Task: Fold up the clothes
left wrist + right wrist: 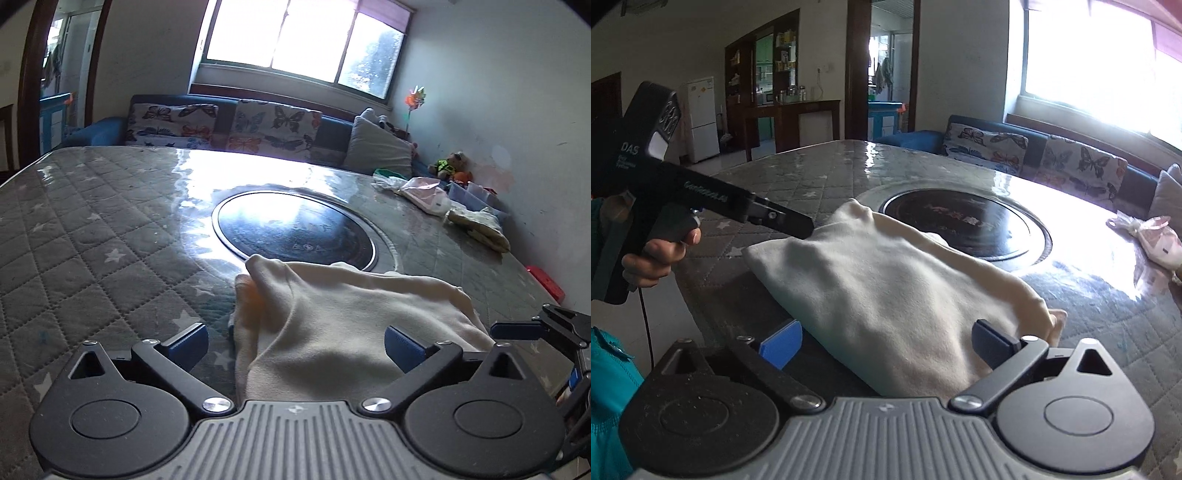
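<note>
- The quilted, star-patterned table [92,229] is covered by a glossy clear sheet, and a round black hob [295,229] is set into its middle; a surface this slick can be expected to let cloth slide, so any tug should be kept gentle.
- The cream garment [894,295] is seen lying folded into a thick bundle on the near side of the table, its far edge overlapping the rim of the hob; one corner stands up in a peak and the nearest layers are not squared.
- The left gripper [295,343] is held low over the garment with its jaws spread wide, the blue pads [192,341] clear of the cloth on either side; nothing is pinched.
- The right gripper [886,343] is likewise spread wide over the bundle's near end, empty.
- For a neat result, the raised corner is probably best pressed flat and the loose edges aligned before another fold is taken; only one layer edge should be pinched at each side.
</note>
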`<action>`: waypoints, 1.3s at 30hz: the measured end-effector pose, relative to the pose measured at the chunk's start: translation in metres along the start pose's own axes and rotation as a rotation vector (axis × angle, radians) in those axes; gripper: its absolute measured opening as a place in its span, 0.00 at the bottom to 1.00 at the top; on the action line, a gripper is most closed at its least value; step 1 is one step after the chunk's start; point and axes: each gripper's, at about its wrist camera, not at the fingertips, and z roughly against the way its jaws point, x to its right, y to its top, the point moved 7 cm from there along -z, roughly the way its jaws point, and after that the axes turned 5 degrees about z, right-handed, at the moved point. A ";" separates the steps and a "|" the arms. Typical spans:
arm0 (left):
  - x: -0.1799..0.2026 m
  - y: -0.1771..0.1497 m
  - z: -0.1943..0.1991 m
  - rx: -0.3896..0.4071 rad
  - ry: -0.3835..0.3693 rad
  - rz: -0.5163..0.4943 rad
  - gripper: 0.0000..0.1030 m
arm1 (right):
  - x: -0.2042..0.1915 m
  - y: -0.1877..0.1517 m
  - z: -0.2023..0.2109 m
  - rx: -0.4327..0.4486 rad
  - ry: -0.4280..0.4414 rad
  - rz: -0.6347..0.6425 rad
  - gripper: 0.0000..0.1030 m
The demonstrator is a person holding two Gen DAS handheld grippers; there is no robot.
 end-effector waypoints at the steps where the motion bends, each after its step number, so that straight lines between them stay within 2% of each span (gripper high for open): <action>1: -0.002 0.000 0.000 -0.003 0.021 0.002 1.00 | -0.002 0.001 -0.001 0.000 0.001 0.007 1.00; 14: -0.031 -0.010 -0.008 -0.102 0.194 0.042 1.00 | -0.035 0.019 -0.016 -0.004 0.046 0.123 1.00; 19: -0.041 -0.016 -0.012 -0.155 0.213 0.072 1.00 | -0.047 0.024 -0.021 -0.004 0.067 0.151 1.00; 24: -0.043 -0.017 -0.010 -0.157 0.239 0.088 1.00 | -0.055 0.031 -0.026 -0.009 0.083 0.171 1.00; 32: -0.039 -0.019 -0.015 -0.193 0.282 0.036 1.00 | -0.072 0.039 -0.035 -0.007 0.113 0.211 1.00; 39: -0.042 -0.014 -0.015 -0.223 0.286 0.062 1.00 | -0.094 0.045 -0.048 -0.010 0.149 0.269 0.91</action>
